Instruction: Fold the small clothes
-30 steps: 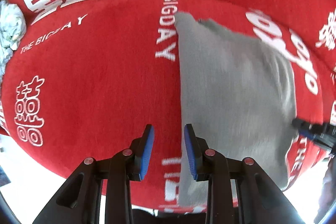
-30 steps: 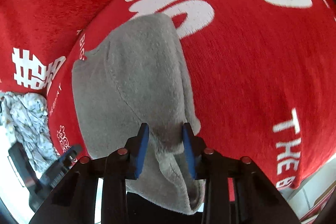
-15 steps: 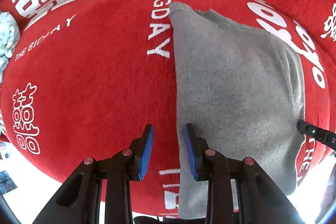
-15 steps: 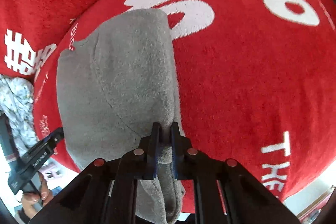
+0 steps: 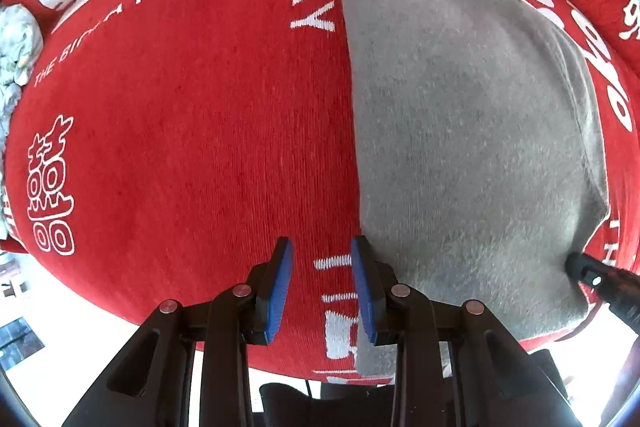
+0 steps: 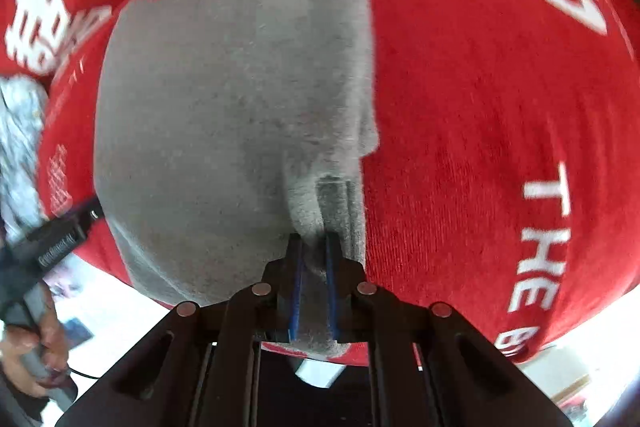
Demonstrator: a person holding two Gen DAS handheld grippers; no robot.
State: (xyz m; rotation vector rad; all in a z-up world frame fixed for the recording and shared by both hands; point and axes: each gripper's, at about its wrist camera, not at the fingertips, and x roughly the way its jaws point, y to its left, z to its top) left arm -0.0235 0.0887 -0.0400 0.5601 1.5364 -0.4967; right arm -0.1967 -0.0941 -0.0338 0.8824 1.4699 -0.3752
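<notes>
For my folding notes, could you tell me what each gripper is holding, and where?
The right gripper pinches the grey garment at its bunched near edge; the left gripper holds nothing.

grey garment (image 5: 460, 131), red white-lettered blanket (image 5: 192, 147), blue pads (image 5: 280, 287)

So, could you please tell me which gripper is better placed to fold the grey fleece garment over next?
Right: the right gripper is shut on the grey fleece garment; the left gripper is open over the red cloth.

Fuzzy matt grey garment (image 5: 460, 147) lies on a ribbed, napped red cloth (image 5: 200, 147) with white print.
</notes>
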